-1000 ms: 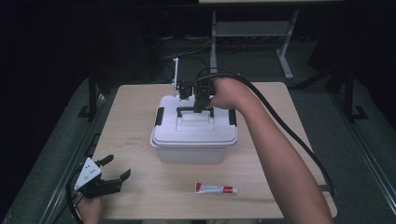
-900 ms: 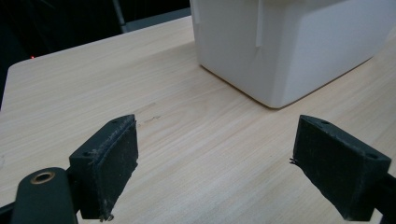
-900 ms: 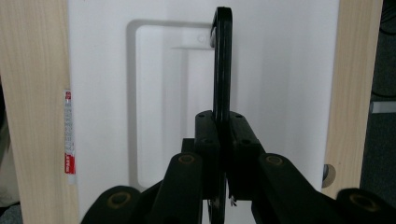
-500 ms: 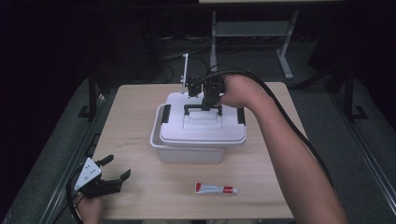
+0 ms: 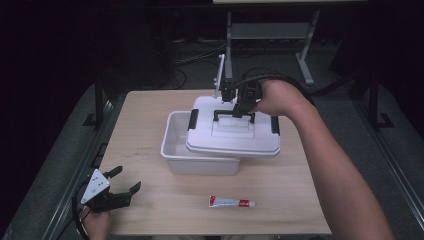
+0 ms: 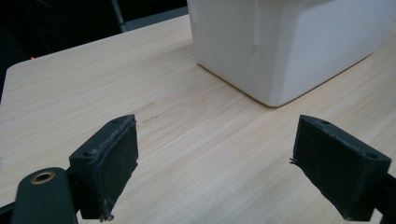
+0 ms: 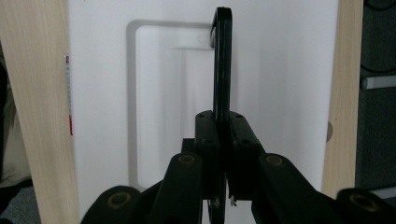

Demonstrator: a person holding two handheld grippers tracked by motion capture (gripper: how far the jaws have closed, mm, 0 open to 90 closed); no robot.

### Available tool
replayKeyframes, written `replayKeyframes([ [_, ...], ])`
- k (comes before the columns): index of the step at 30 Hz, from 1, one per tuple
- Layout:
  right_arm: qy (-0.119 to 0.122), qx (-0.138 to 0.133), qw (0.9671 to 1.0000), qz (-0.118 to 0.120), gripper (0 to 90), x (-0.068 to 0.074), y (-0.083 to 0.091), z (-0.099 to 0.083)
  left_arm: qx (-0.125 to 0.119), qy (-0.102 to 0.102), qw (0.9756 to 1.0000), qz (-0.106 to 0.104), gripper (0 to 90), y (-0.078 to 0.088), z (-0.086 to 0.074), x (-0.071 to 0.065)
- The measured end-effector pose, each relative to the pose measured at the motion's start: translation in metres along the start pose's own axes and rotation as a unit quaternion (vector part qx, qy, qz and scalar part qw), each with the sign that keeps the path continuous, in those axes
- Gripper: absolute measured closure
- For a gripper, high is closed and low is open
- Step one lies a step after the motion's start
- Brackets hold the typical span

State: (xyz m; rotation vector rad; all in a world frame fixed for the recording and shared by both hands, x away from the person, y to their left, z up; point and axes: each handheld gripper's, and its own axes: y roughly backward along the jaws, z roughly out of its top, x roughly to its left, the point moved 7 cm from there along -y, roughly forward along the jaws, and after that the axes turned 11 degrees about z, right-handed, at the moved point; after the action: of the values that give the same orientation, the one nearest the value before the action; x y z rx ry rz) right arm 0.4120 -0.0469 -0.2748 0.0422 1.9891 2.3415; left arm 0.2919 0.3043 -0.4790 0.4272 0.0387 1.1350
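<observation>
Above the white box point(image 5: 200, 162), the lid point(image 5: 232, 135) is held by its black handle point(image 7: 222, 60), on which the right gripper point(image 5: 239, 105) is clamped; the lid overhangs the box's right side. Near the table point(image 5: 150, 120) corner, the left gripper point(image 5: 120, 192) is held open. A tube point(image 5: 231, 202) lies in front.

toothpaste tube point(image 5: 231, 202) lying flat on wooden surface point(image 5: 145, 125), near its front edge; metal stand point(image 5: 270, 30) behind surface.

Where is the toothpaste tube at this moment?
In the high view, the toothpaste tube lies flat on the wooden table, near its front edge, just in front of the white box and apart from it.
</observation>
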Motion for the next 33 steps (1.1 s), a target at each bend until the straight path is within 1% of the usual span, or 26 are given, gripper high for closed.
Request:
replayKeyframes([
  [3,-0.01,0.002,0.9999,0.001,84.0,0.001,0.002,-0.008,0.0,-0.001,1.0,0.0,13.5,0.0,0.0,0.0],
  [5,-0.01,0.002,1.0,-0.001,84.1,0.001,0.004,-0.013,0.0,-0.001,1.0,0.001,13.5,0.0,0.0,0.0],
  [12,-0.023,-0.001,0.9997,-0.001,84.0,0.002,0.007,-0.031,0.001,-0.001,1.0,0.001,13.5,0.0,0.0,0.0],
  [29,-0.046,-0.003,0.9989,-0.001,84.0,0.005,0.007,-0.064,0.003,-0.006,1.0,0.001,13.5,-0.001,-0.001,-0.001],
  [33,-0.054,-0.009,0.9985,0.001,84.0,0.006,0.006,-0.072,0.002,-0.005,1.0,0.001,13.5,0.0,-0.001,-0.001],
])
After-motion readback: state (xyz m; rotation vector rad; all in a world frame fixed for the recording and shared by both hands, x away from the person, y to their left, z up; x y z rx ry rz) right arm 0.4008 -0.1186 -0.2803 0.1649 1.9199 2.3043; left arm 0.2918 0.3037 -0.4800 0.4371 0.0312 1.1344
